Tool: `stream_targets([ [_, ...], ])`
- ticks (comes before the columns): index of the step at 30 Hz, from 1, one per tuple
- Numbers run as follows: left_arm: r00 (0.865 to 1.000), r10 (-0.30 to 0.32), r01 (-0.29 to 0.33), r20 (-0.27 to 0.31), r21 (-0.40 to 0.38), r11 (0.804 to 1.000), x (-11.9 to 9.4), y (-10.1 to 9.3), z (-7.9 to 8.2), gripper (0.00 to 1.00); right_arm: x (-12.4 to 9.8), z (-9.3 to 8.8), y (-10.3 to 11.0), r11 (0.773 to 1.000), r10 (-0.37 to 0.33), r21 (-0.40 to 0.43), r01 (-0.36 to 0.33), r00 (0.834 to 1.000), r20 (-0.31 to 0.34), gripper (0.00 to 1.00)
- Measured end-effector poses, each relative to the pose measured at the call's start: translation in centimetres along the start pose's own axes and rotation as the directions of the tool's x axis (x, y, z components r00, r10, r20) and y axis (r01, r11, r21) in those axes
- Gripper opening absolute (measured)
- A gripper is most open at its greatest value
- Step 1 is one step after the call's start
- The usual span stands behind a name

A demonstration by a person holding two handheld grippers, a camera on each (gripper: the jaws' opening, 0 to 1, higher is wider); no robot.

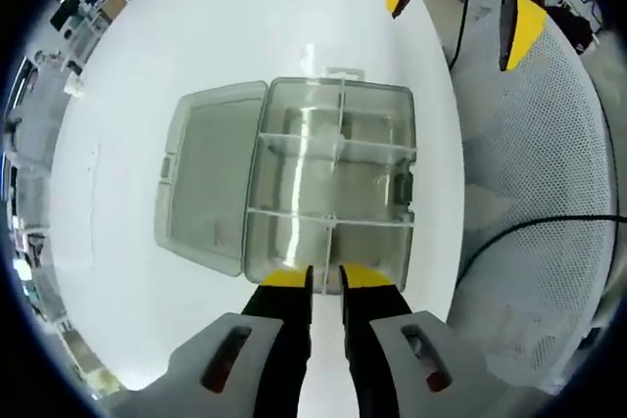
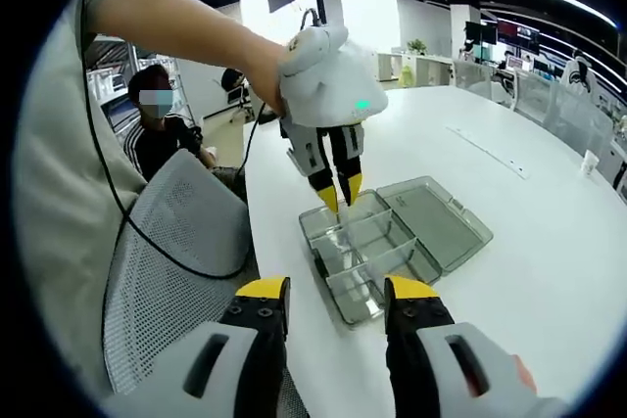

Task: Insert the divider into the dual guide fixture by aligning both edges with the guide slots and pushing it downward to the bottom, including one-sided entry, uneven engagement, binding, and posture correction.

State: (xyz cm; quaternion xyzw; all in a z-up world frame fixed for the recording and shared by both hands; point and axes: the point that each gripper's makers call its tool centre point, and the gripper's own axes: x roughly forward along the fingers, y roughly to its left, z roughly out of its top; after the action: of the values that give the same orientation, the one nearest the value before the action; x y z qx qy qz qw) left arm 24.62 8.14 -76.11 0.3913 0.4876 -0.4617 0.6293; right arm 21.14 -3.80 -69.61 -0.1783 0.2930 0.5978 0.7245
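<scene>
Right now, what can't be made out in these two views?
- Left gripper jaws, right gripper view: too small to tell if they pinch a divider.
- Clear box, left gripper view: near wall hidden behind the jaws.
- Dividers: transparent, glare hides seating in slots.

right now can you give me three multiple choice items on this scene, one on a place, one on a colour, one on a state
1. Where does the clear box sit?
A. on the white table
B. on the mesh chair
C. on the floor

2. What colour are the claw tips?
A. red
B. yellow
C. green

3. How is the box lid?
A. shut
B. lying open beside the box
C. taken away

Answers:
1 A, the box rests on the tabletop.
2 B, the left claw over the box and the right claw both end in yellow.
3 B, the lid lies flat along one side.
</scene>
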Motion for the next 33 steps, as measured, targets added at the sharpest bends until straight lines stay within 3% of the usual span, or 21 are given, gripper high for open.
stream_targets([
  [4,0.998,0.014,-0.011,0.056,-0.057,0.998,-0.8,-0.2,0.0,0.11,0.0,-0.1,-0.1,1.000,0.002,-0.006,-0.002,1.000,-0.003,0.36],
  [8,0.995,0.032,-0.026,0.092,-0.063,0.998,-1.5,-0.5,-0.3,0.11,0.1,-0.2,-0.1,1.000,0.003,-0.010,-0.003,1.000,-0.010,0.37],
  [12,0.986,0.052,-0.031,0.158,-0.134,0.991,-2.2,-0.8,0.0,0.13,0.1,-0.6,0.1,1.000,0.008,-0.017,-0.008,1.000,-0.022,0.38],
  [15,0.975,0.066,-0.028,0.212,-0.178,0.984,-2.8,-1.3,0.4,0.15,-0.1,-0.8,0.1,1.000,0.007,-0.023,-0.008,0.999,-0.032,0.38],
  [23,0.951,0.105,-0.035,0.291,-0.236,0.971,-3.7,-1.9,0.8,0.18,-0.4,-1.3,-0.2,0.999,0.003,-0.032,-0.005,0.999,-0.051,0.40],
  [33,0.903,0.160,-0.021,0.399,-0.331,0.943,-4.5,-3.3,1.7,0.26,-0.8,-2.2,-1.4,0.999,-0.007,-0.043,0.003,0.996,-0.092,0.41],
])
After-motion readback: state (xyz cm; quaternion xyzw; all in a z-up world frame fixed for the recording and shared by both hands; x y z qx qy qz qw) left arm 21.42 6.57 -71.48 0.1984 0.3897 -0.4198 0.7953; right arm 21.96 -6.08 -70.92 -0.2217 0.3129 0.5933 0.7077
